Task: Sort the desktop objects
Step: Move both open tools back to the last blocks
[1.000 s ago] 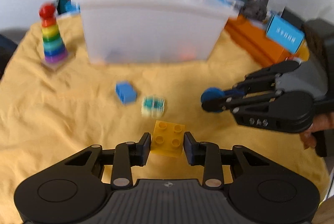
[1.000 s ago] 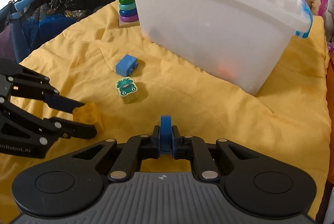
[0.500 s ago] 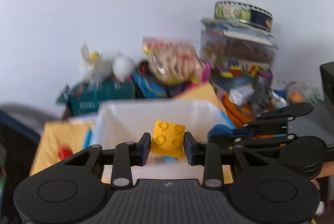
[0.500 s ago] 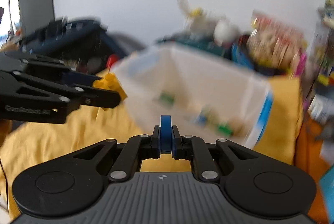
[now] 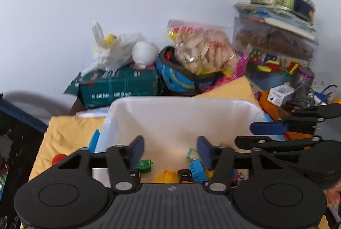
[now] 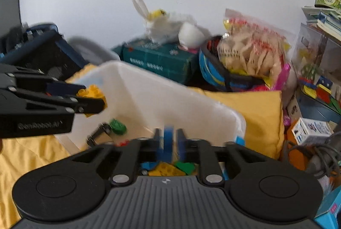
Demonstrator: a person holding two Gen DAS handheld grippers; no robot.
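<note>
releasing over the white bin (image 5: 183,113), both hand-held grippers' jaws were opening (earlier clamped): yellow brick (image 6: 93,93), blue disc (image 6: 168,140) dropping in.

Both wrist views close above shared bin (image 5: 181,113)

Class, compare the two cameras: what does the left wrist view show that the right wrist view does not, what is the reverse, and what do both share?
Only the left wrist view: the left gripper seen from behind, jaws opening with nothing between them.
Only the right wrist view: a blue disc between the opening jaws of the right gripper, and a yellow brick at the left gripper's fingertips.
Both: the white bin, the green pack and the snack bag behind it.
</note>
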